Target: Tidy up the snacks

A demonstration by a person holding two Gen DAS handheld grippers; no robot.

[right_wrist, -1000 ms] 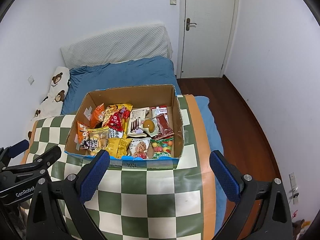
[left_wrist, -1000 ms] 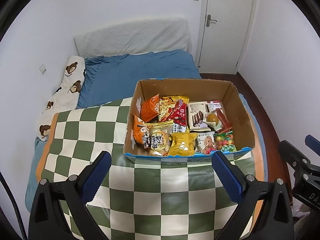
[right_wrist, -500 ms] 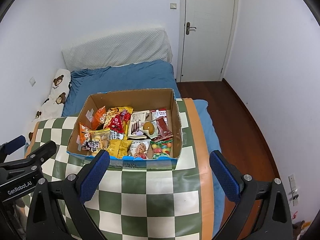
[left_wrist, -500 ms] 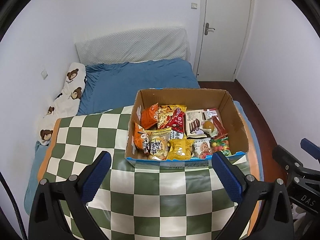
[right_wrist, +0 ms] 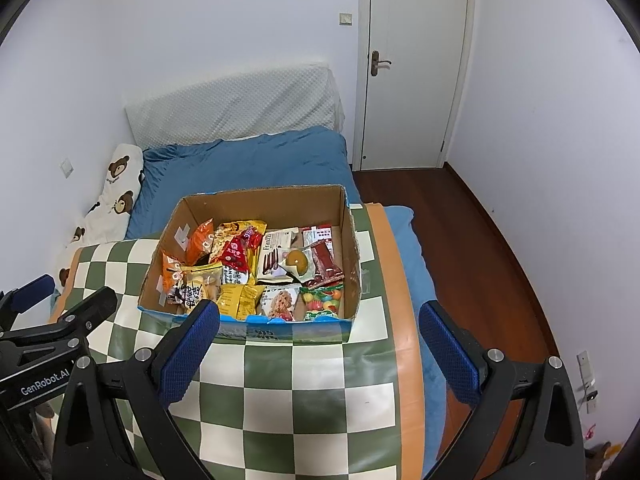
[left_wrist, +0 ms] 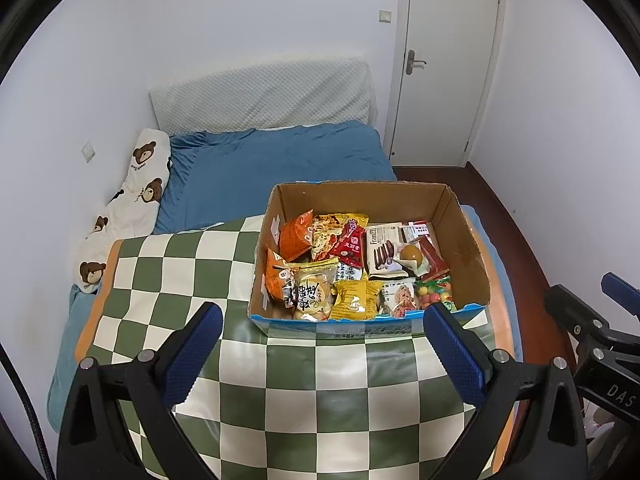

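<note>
A cardboard box (left_wrist: 466, 240) (right_wrist: 352, 240) stands on a green and white checkered cloth (left_wrist: 168, 280) (right_wrist: 312, 380). Several snack packets fill it: orange bags (left_wrist: 294, 236) at the left, a yellow packet (left_wrist: 354, 298) at the front, a Franzzi biscuit pack (left_wrist: 382, 250) and a bag of coloured candies (left_wrist: 434, 294) at the right. My left gripper (left_wrist: 322, 354) hangs open, well back from the box's front wall. My right gripper (right_wrist: 320, 354) is open too, nothing between its fingers. Each gripper shows at the edge of the other's view.
The cloth lies on a bed with a blue sheet (left_wrist: 272, 168); a bear-print pillow (left_wrist: 136, 192) rests against the left wall. A white padded headboard (left_wrist: 260, 96) and a shut white door (left_wrist: 444, 64) stand behind. Dark wooden floor (right_wrist: 480, 248) runs along the right.
Both grippers have drawn back and up from the box, which now looks smaller and lower in both views. Both stay open.
</note>
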